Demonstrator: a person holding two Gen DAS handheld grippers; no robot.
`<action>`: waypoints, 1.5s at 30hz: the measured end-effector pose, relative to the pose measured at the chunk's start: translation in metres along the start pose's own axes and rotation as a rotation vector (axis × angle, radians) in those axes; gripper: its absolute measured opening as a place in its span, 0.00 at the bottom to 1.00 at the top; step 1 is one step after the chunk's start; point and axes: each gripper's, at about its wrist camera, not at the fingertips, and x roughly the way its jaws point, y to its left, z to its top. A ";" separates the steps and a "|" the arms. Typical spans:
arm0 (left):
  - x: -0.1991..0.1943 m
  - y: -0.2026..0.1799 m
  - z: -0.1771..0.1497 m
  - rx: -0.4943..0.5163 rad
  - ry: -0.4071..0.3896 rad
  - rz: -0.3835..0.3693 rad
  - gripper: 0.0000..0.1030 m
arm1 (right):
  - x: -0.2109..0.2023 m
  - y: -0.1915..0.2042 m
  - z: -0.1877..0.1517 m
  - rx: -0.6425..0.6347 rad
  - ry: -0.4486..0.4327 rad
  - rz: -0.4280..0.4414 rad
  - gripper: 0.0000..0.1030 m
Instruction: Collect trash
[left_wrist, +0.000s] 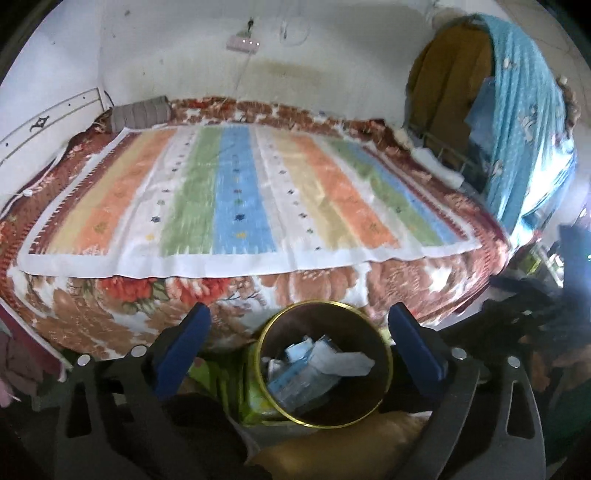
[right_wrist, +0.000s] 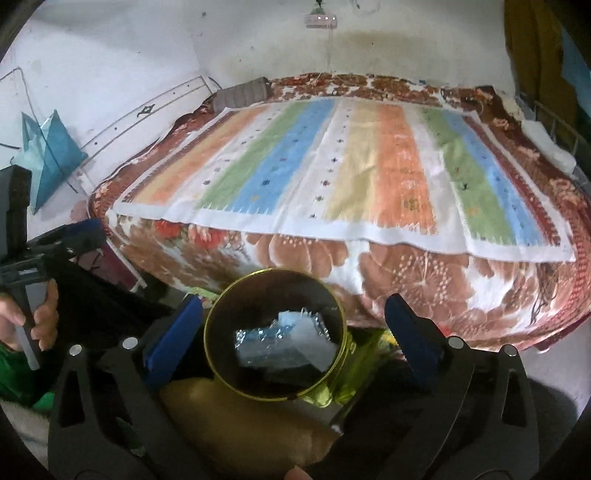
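A round bin (left_wrist: 332, 321) with a gold rim stands on the floor in front of the bed. It holds trash (left_wrist: 314, 362): crumpled blue and white wrappers and a white scrap. In the left wrist view my left gripper (left_wrist: 299, 312) hangs above the bin, open, its blue fingers (left_wrist: 188, 343) wide on either side with nothing between them. The right wrist view shows the same bin (right_wrist: 280, 288) and trash (right_wrist: 284, 339) under my right gripper (right_wrist: 294, 300), also open and empty. At that view's left edge a hand (right_wrist: 40, 321) holds the left gripper's handle.
The bed (left_wrist: 236, 192) with a striped sheet over a floral blanket fills the space behind the bin. A green-yellow bag (right_wrist: 354, 373) and a tan cushion (right_wrist: 236, 424) lie beside the bin. Blue cloth (left_wrist: 524, 129) hangs at the right, and a teal bag (right_wrist: 51, 158) leans on the left wall.
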 end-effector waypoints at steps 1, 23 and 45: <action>0.000 0.000 -0.004 -0.015 -0.013 -0.033 0.94 | 0.003 0.000 -0.005 0.007 -0.007 0.004 0.91; 0.066 -0.006 -0.036 -0.039 0.239 0.086 0.94 | 0.046 0.018 -0.024 -0.017 0.090 0.061 0.92; 0.067 -0.006 -0.036 -0.057 0.244 0.076 0.94 | 0.052 0.018 -0.025 -0.004 0.120 0.067 0.92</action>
